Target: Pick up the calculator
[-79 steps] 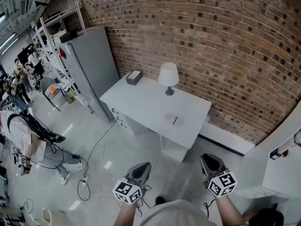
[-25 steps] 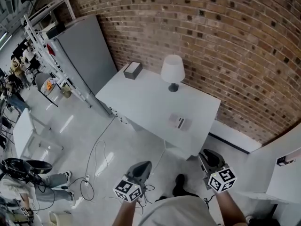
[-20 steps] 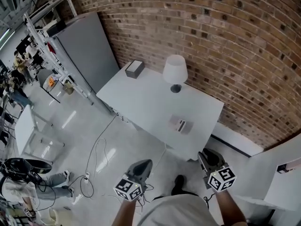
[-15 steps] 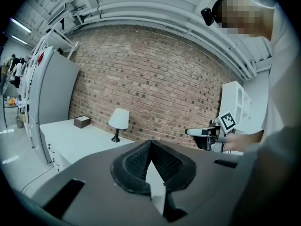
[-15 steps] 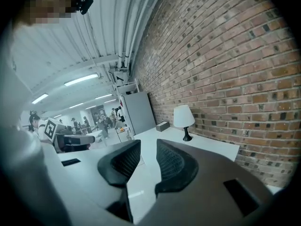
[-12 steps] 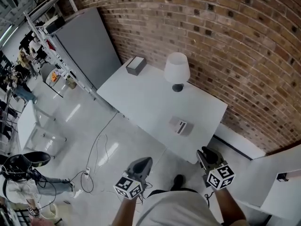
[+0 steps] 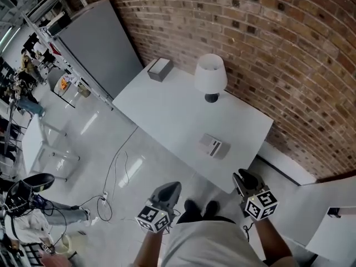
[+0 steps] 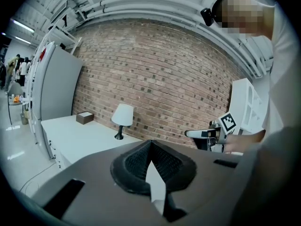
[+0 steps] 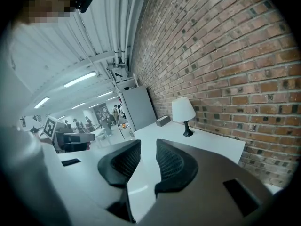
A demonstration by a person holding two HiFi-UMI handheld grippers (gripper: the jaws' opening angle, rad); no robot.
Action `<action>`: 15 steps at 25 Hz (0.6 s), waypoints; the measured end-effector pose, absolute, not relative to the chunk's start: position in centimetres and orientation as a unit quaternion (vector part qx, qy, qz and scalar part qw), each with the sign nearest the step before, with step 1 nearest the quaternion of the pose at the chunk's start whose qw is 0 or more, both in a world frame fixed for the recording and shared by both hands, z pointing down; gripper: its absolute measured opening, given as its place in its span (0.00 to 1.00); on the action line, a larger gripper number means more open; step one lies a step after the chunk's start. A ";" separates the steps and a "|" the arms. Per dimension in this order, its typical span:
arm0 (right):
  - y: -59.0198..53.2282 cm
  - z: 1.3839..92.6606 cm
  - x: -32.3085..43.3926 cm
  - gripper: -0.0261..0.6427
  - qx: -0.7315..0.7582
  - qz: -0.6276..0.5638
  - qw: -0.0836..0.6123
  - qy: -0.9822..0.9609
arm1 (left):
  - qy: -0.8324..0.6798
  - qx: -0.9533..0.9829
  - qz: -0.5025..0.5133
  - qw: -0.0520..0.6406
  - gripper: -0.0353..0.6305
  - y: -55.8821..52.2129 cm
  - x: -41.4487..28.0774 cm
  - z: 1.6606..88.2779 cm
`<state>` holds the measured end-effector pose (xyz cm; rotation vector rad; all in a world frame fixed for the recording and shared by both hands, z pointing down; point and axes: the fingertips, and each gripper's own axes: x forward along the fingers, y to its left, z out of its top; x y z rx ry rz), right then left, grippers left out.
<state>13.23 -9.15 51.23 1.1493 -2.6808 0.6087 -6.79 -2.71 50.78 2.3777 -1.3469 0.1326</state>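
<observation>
1. While both grippers hung short of the white table's (image 7: 167,113) near edge, the calculator (image 7: 213,146) lay flat on the tabletop close to that edge. In the head view it sat at about 11 o'clock from the right gripper (image 7: 245,180) and about 1 o'clock from the left gripper (image 7: 168,191). It was well apart from both, and nothing touched it.
2. In the right gripper view, the right gripper (image 9: 146,147) had its jaws released, with a clear gap and only bare tabletop showing through it. In the left gripper view, the left gripper (image 8: 150,142) had its jaws clenched tip to tip on nothing.
3. The step in hand looked like the approach, with no grasp yet begun. The right gripper seemed the better candidate, being the nearer and already parted.
4. Done well, that gripper would come in low over the edge and turn so its jaws straddled the calculator's narrower side. Such a flat body offers only thin edges, so the pads would need to reach the tabletop before closing.
5. The likeliest slip was the calculator skidding on the smooth top if one pad met it first, so a centred, even squeeze was called for.
6. The lamp (image 7: 210,75) stood at 12 o'clock from the calculator and the small brown box (image 7: 159,68) at 9 o'clock from the lamp. Both were well clear of the reach.
</observation>
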 end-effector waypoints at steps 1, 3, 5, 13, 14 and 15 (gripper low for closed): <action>-9.4 51.4 13.2 0.21 0.385 0.206 0.083 -0.896 | -0.481 0.851 0.048 0.204 0.07 -3.1 -6.8 51.0; -10.0 51.8 13.0 0.21 0.387 0.209 0.088 -0.894 | -0.478 0.852 0.050 0.208 0.07 -3.9 -6.8 51.3; -10.6 52.3 12.8 0.21 0.389 0.212 0.093 -0.892 | -0.474 0.853 0.052 0.211 0.07 -4.9 -6.9 51.8; -14.8 55.5 11.4 0.21 0.414 0.234 0.116 -0.872 | -0.427 0.872 0.064 0.229 0.07 -10.9 -7.2 54.6; -15.4 56.0 11.2 0.21 0.418 0.237 0.119 -0.869 | -0.420 0.875 0.068 0.231 0.07 -11.8 -7.3 55.1; -16.1 56.5 11.0 0.21 0.421 0.241 0.123 -0.866 | -0.413 0.878 0.073 0.233 0.07 -12.7 -7.3 55.5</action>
